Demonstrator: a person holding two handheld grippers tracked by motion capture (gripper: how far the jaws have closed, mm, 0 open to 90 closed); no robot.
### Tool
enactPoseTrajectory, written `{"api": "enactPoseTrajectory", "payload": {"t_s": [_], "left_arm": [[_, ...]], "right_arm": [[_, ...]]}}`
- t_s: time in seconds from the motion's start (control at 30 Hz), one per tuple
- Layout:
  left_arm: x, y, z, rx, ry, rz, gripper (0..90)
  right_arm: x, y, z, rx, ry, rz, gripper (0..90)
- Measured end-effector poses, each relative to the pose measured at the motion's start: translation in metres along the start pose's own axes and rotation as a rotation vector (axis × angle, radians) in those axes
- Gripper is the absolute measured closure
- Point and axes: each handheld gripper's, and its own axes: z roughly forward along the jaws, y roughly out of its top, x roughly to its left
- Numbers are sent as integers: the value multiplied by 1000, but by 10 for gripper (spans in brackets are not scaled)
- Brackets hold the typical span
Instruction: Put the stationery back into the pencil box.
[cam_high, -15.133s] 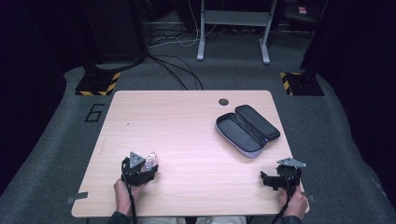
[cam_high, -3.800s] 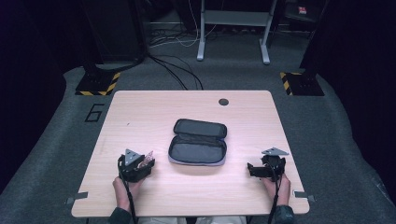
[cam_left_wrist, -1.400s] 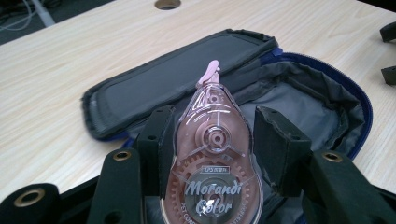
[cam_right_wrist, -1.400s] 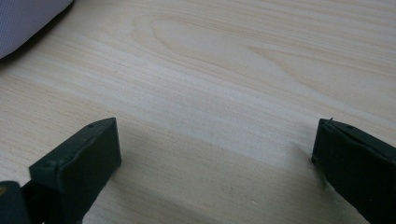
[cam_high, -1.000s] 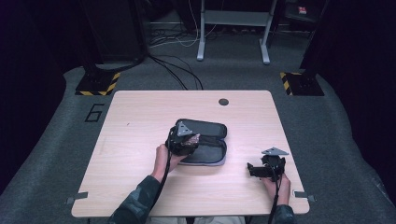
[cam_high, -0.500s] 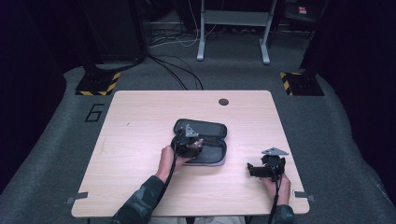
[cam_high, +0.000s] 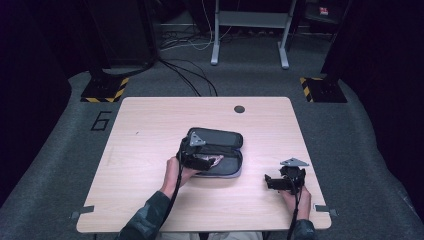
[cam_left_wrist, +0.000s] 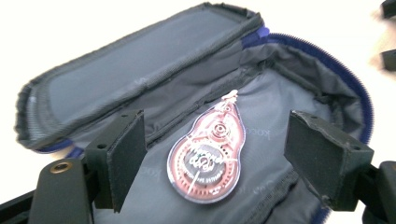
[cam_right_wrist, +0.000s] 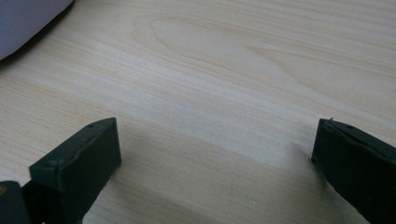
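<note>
A dark zip case (cam_high: 223, 145) lies open in the middle of the wooden table (cam_high: 150, 125), its grey lining (cam_left_wrist: 289, 116) and lid (cam_left_wrist: 140, 70) showing in the left gripper view. Inside it lies a red, see-through correction tape dispenser (cam_left_wrist: 208, 156). My left gripper (cam_high: 206, 161) hovers over the case's near half, open, with its jaws on either side of the dispenser (cam_high: 212, 161) and not touching it. My right gripper (cam_high: 270, 183) rests low over bare wood near the table's front right, open and holding nothing; a corner of the case (cam_right_wrist: 28, 18) shows at its view's top left.
A small dark round grommet (cam_high: 239, 108) sits near the table's far edge. Beyond the table are grey carpet, cables (cam_high: 192, 75), a metal frame's legs (cam_high: 250, 30) and hazard-striped bases (cam_high: 105, 90). A "6" (cam_high: 101, 121) is marked on the floor at left.
Since a second ago my left gripper has slid a little right and nearer over the open case. Earlier the case was moved from the back right to the middle. The right gripper stays put.
</note>
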Motion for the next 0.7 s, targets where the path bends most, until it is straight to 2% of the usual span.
{"api": "enactPoseTrajectory", "payload": {"t_s": [0.1, 0.2, 0.33, 0.63, 0.7], "left_arm": [[2, -2, -14, -27, 6, -10, 144], [4, -7, -28, -26, 26, -5, 108], [7, -22, -43, -31, 52, -14, 71], [15, -75, -73, -3, 127, -44, 17], [17, -90, -78, 23, 134, -56, 7]], "right_arm": [[0, 0, 0, -1, 0, 1, 7], [0, 0, 0, 0, 0, -1, 7], [0, 0, 0, 0, 0, 0, 7], [0, 0, 0, -1, 0, 0, 7], [0, 0, 0, -1, -1, 0, 7]]}}
